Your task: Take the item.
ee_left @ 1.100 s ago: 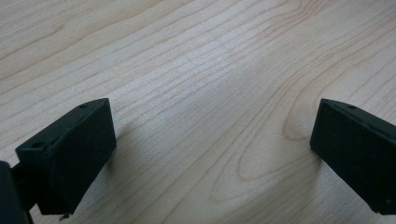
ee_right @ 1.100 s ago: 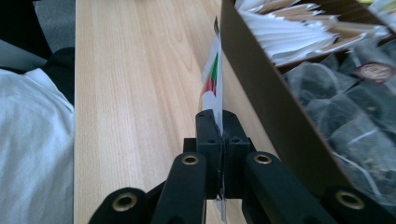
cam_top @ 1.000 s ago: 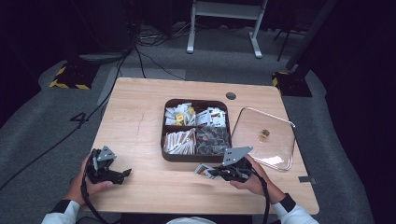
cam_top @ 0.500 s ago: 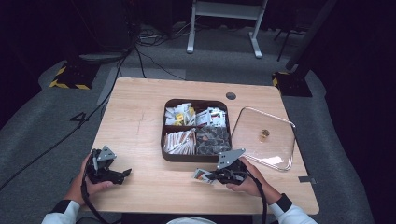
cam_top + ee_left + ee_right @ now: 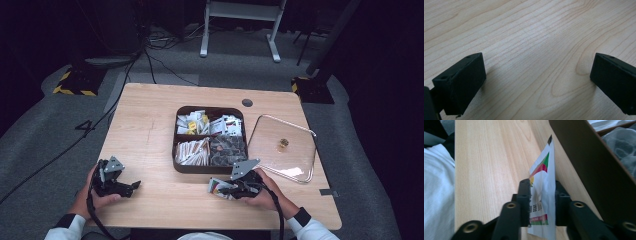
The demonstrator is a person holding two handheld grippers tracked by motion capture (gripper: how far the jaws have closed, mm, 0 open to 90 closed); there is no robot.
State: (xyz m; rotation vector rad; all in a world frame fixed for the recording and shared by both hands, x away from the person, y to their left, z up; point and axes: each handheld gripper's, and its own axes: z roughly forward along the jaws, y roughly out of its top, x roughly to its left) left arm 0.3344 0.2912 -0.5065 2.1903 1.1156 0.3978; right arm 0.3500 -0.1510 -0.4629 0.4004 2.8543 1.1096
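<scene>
The right claw [image 5: 223, 189], at the near edge of the light wooden surface [image 5: 150, 125], has just been opening its jaws; a white sachet with red, green and yellow print [image 5: 542, 192] stands between them, seemingly no longer pinched, just near of the dark brown four-compartment tray [image 5: 207, 168]. The left claw [image 5: 537, 82], released with jaws wide apart, rests over bare wood at the near left.

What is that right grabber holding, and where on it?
A white packet stands between the right gripper's jaws, at its lower middle. They have just been opening, so the pads no longer press it.
</scene>
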